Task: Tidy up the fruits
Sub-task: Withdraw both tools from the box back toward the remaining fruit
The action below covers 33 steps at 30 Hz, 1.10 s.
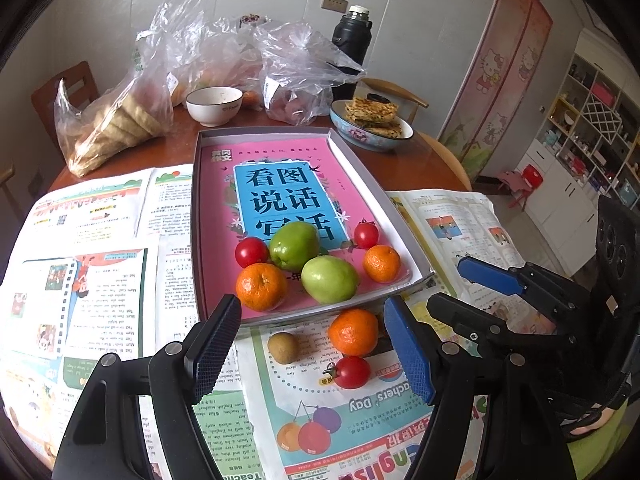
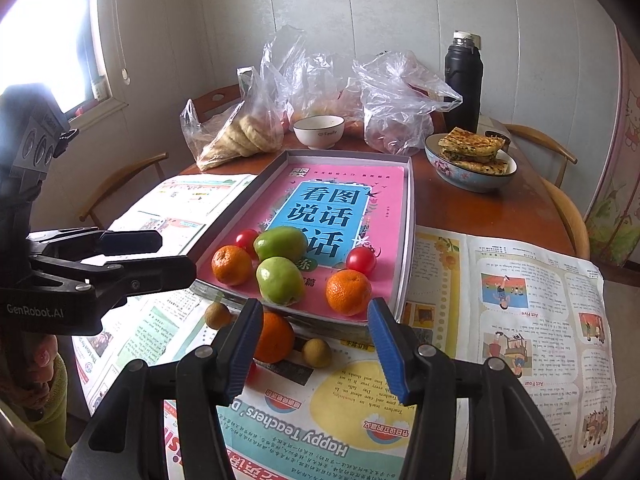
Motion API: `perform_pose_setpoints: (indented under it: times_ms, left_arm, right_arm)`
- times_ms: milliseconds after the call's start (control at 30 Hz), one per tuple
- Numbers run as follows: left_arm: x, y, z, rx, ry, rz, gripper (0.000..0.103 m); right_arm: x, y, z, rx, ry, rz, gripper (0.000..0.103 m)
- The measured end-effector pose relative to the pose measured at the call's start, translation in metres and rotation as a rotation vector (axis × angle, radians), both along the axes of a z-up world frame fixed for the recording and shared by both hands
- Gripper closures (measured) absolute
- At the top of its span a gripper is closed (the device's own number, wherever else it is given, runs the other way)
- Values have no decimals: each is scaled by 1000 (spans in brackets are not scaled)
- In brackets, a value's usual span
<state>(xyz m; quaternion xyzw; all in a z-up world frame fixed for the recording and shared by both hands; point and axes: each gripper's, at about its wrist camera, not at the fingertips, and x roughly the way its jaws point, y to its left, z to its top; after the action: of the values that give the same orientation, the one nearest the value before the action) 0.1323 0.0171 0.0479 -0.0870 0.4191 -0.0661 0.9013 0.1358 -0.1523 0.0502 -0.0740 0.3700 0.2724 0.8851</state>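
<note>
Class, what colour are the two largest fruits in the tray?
Green, clearest in the left wrist view.

Pale panelled walls (image 2: 360, 20), a bright window (image 2: 44, 40), wooden chairs (image 2: 560, 152) and white shelving (image 1: 592, 128).

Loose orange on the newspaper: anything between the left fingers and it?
Nothing visible. The loose orange lies on the newspaper just ahead of the open left gripper, with a cherry tomato and a small brown fruit beside it, not blocking.
</note>
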Motion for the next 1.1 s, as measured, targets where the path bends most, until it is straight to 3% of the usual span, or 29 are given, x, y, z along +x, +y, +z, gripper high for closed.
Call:
perform_pose_setpoints:
  times_ms: [1100]
  left_arm:
    - [-16, -10, -25, 12, 58, -51, 28]
  right_arm:
    - [-9, -2, -19, -33, 37, 4, 49]
